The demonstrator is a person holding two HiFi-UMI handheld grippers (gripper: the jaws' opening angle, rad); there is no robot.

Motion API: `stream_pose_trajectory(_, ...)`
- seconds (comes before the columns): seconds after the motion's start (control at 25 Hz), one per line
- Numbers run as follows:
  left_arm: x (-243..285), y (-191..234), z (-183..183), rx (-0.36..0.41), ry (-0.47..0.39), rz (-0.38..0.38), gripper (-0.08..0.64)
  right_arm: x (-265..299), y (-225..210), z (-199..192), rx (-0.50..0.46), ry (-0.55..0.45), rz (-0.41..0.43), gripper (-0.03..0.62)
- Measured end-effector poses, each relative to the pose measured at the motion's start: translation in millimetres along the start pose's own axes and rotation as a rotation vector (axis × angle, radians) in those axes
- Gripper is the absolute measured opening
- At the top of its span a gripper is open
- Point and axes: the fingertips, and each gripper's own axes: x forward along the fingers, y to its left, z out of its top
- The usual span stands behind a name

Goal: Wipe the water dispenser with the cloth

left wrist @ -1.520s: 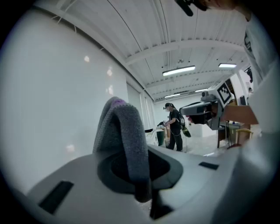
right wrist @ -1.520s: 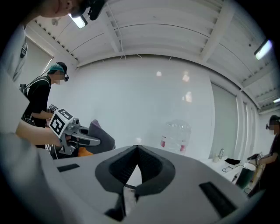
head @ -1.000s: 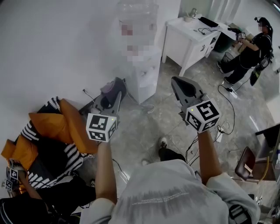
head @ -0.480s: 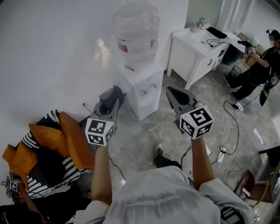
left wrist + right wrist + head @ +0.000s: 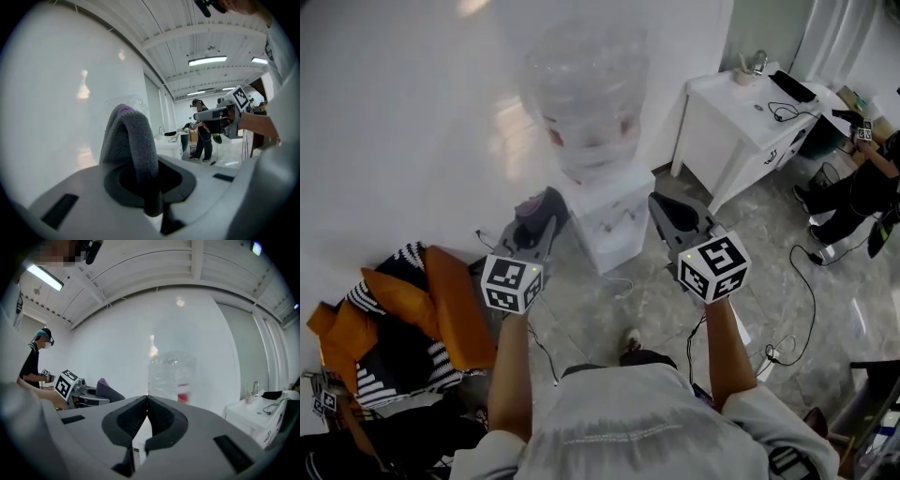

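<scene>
**Left gripper pinches the cloth; right gripper shut and empty beside the water dispenser**

Left gripper jaws are closed on the grey cloth. The left gripper view shows the fabric pinched low in the notch between them. From there it stands up as a folded hump with a purple patch at its top. This gripper's marker cube sits at the near end, above the person's left forearm. On the floor to its left lies a heap of orange and black-and-white striped material.

Between the two grippers stands the water dispenser, a white cabinet against the white wall. A clear bottle with a red label sits on top of it. In the head view the cloth is near the cabinet's left side and apart from it.

On the cabinet's right, the right gripper's jaws are pressed together tip to tip, with nothing between them. It points toward the dispenser, and the right gripper view shows the bottle straight ahead, just above the closed tips. Its own marker cube rides at the near end, over the right forearm.

Further right, a white table stands by the wall with a few small items and a cable on top. Black cables trail over the grey marbled floor beside it. Another person is at the head view's right edge.
</scene>
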Motion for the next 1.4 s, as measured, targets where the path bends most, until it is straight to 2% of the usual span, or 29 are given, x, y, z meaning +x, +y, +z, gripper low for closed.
stream_pose_trajectory(0.16, 26, 19, -14, -0.026, 0.043, 0.022, 0.034, 24, -18, -10, 0.042, 0.026, 0.064, 0.014)
stream_pose_trajectory(0.32, 42, 45, -36, -0.070, 0.085, 0.051, 0.034, 52, -18, -33, -0.006, 0.115, 0.112, 0.014)
stream_pose_trajectory(0.44, 55, 69, -56, -0.082, 0.116, 0.059, 0.034, 74, -17, -44, -0.008, 0.135, 0.108, 0.014)
stream_pose_trajectory(0.68, 80, 127, -117, -0.095, 0.176, 0.023, 0.034, 126, -8, -81, 0.115, 0.178, 0.075, 0.014)
stream_pose_trajectory(1.04, 143, 209, -233, -0.147, 0.230, -0.056, 0.034, 198, 26, -153, 0.144, 0.287, -0.017, 0.014)
stream_pose_trajectory(1.24, 190, 220, -313, -0.160, 0.300, -0.118, 0.034, 213, 27, -201, 0.167, 0.356, -0.087, 0.014)
stream_pose_trajectory(1.4, 230, 217, -385, -0.223, 0.332, -0.123, 0.034, 215, 21, -234, 0.178, 0.366, -0.151, 0.014)
